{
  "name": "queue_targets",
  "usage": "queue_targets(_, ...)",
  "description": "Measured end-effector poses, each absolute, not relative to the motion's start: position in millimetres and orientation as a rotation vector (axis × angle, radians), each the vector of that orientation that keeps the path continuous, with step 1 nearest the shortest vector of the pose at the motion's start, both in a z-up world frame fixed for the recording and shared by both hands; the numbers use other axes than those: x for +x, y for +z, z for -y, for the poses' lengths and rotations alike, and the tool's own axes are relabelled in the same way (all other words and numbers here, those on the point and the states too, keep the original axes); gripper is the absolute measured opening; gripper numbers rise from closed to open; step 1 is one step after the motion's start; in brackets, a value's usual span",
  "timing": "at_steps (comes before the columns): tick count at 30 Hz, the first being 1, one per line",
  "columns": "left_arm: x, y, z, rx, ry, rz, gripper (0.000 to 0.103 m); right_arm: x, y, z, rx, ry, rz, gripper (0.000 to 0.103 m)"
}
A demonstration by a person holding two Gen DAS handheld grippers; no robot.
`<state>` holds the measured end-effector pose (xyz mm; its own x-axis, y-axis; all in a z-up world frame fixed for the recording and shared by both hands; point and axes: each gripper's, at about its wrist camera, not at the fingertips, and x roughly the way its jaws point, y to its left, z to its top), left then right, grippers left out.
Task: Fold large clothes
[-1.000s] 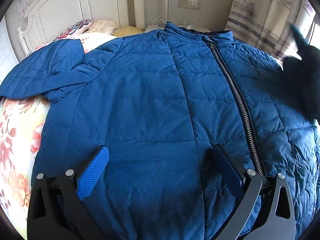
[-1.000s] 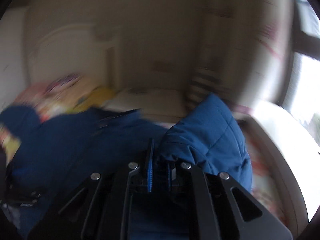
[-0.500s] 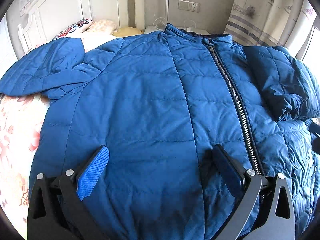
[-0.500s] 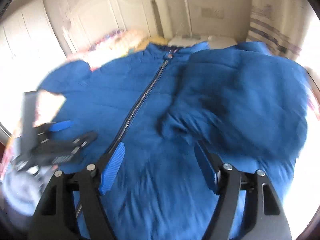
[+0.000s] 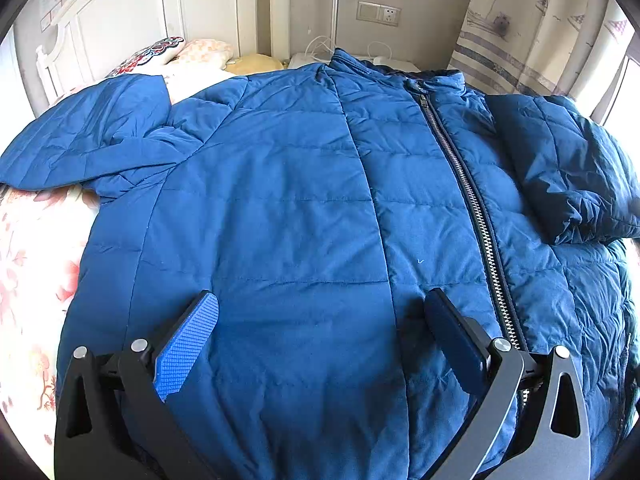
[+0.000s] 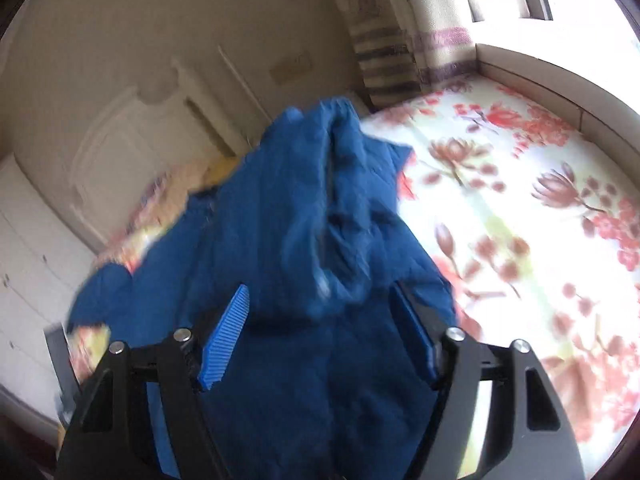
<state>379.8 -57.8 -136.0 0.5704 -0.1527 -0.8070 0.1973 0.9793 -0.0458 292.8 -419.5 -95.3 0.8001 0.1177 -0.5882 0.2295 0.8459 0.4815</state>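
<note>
Floral bed (image 6: 520, 208) fills the right of the right wrist view, headboard (image 5: 132, 20) at upper left of the left view. Blue jacket (image 5: 288, 220) lies zipped across the bed, 1 sleeve (image 5: 568, 168) folded over its front at right. Left hand-held gripper (image 5: 320, 340) hovers released above the hem; right hand-held gripper (image 6: 320, 336), blurred, is spread apart over the jacket, grasping nothing

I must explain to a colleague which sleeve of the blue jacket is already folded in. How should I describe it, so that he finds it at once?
Start from the bed with the floral sheet, where the blue quilted jacket lies front up. Follow its zipper and look toward the curtain side. The folded sleeve lies there on top of the chest, whereas the other sleeve is spread out over the sheet near the pillows.
</note>
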Motion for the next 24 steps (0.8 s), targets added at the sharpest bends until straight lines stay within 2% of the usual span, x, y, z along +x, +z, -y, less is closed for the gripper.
queue_targets(1,380,-136,58,0.052,-0.205,-0.942,0.099,297,-91,414,0.552,-0.076,-0.633,0.038)
queue_targets(3,380,-136,58,0.053,-0.205,-0.942,0.099,298,-83,398,0.503,-0.021,-0.580,0.025)
queue_targets(7,380,-136,58,0.051,-0.205,-0.941,0.099,315,-49,327,0.268,0.151,-0.538,0.023)
queue_targets(8,380,-136,58,0.051,-0.205,-0.941,0.099,323,-44,305,0.200,0.215,-0.558,0.024)
queue_targets(9,380,-136,58,0.049,-0.206,-0.941,0.099,323,-44,305,0.200,0.215,-0.558,0.031)
queue_targets(10,380,-135,57,0.047,-0.207,-0.940,0.099,331,-44,287,0.152,0.277,-0.591,0.052)
queue_targets(12,380,-135,57,0.040,-0.209,-0.938,0.099,344,-49,266,0.138,0.386,-0.660,0.082)
queue_targets(15,380,-135,55,0.027,-0.215,-0.935,0.099,343,-53,267,0.196,0.415,-0.693,0.081)
queue_targets(21,381,-135,53,0.016,-0.216,-0.933,0.099,292,-56,348,0.353,0.227,-0.589,0.080)
queue_targets(24,376,-130,54,0.017,-0.187,-0.907,0.097,288,-74,381,0.467,0.165,-0.639,0.060)
